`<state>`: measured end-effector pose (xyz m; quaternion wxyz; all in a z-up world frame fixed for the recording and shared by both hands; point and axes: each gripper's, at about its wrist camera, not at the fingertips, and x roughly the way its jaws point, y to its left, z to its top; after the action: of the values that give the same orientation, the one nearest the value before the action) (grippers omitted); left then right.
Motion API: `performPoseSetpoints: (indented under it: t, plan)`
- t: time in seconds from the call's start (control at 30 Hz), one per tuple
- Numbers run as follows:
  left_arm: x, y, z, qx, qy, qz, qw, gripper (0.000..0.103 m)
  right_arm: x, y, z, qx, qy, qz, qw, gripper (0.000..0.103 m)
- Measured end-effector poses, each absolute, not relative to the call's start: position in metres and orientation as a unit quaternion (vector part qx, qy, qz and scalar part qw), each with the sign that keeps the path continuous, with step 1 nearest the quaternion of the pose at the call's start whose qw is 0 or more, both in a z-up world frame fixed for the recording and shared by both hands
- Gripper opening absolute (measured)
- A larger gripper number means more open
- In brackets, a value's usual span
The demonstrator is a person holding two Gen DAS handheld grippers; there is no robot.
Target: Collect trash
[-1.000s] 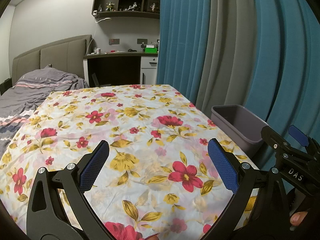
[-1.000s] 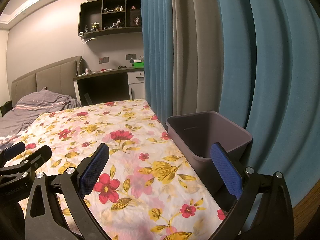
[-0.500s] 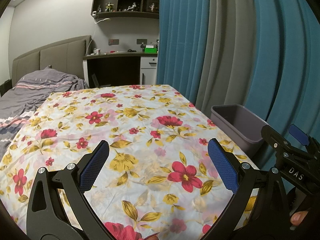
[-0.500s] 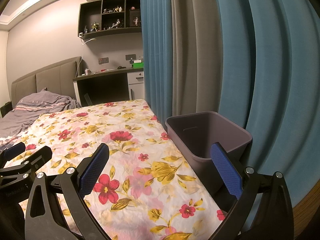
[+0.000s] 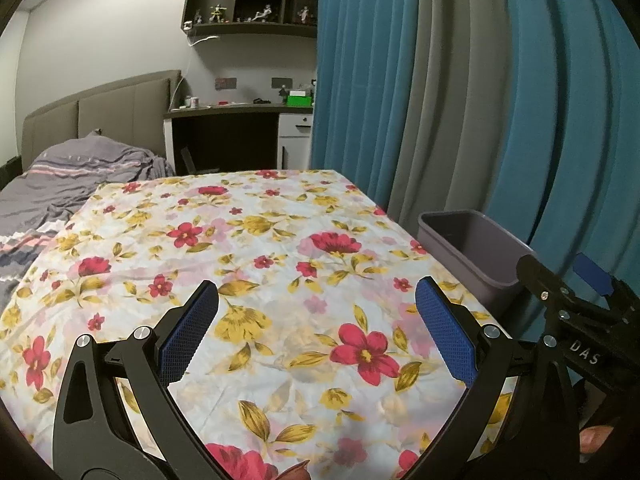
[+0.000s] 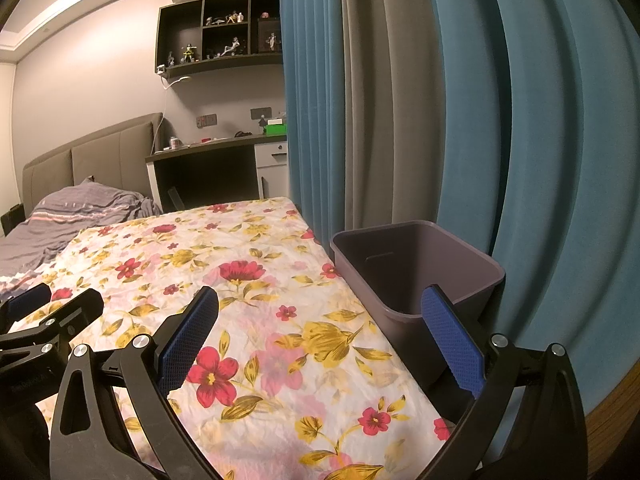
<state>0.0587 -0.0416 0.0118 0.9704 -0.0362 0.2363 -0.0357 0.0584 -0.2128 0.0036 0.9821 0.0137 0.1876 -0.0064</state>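
Both tools hover low over the near end of a bench draped in a white cloth printed with red flowers and yellow leaves [image 5: 280,248]. The left gripper [image 5: 316,332] has its jaws spread wide with nothing between the blue textured pads [image 5: 188,336], only patterned cloth showing in the gap. The right gripper [image 6: 320,336] is likewise spread wide and holds nothing; its right pad overlaps the near wall of a dull purple rectangular plastic bin [image 6: 416,264].

That bin stands just beside the bench's right edge, its rim about level with the cloth, and its inside looks bare as far as can be seen. In the left wrist view the same bin [image 5: 472,248] sits to the right, with the black frame of the right gripper crossing in front of its near corner.

Teal and grey pleated curtains [image 6: 440,100] hang close behind the bin. Beyond the far end of the bench stands a dark desk with a white drawer unit [image 5: 240,136], and to the left a bed with a rumpled grey striped blanket [image 5: 72,176].
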Motion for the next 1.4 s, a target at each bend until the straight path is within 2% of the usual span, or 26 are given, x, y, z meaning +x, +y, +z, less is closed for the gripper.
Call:
performPoseSetpoints:
  t: [0.5, 0.67, 1.4]
  plan:
    - [0.057, -0.046, 0.013, -0.017, 0.226, -0.042, 0.973, 0.097, 0.058, -0.212, 0.003, 0.015, 0.190, -0.006, 0.982, 0.098]
    - [0.056, -0.047, 0.011, -0.008, 0.220, -0.040, 0.975, 0.083, 0.059, -0.214, 0.003, 0.016, 0.190, -0.007, 0.982, 0.098]
    - [0.055, -0.052, 0.011, -0.009, 0.224, -0.047, 0.973, 0.083, 0.058, -0.213, 0.003, 0.018, 0.191, -0.006, 0.981, 0.098]
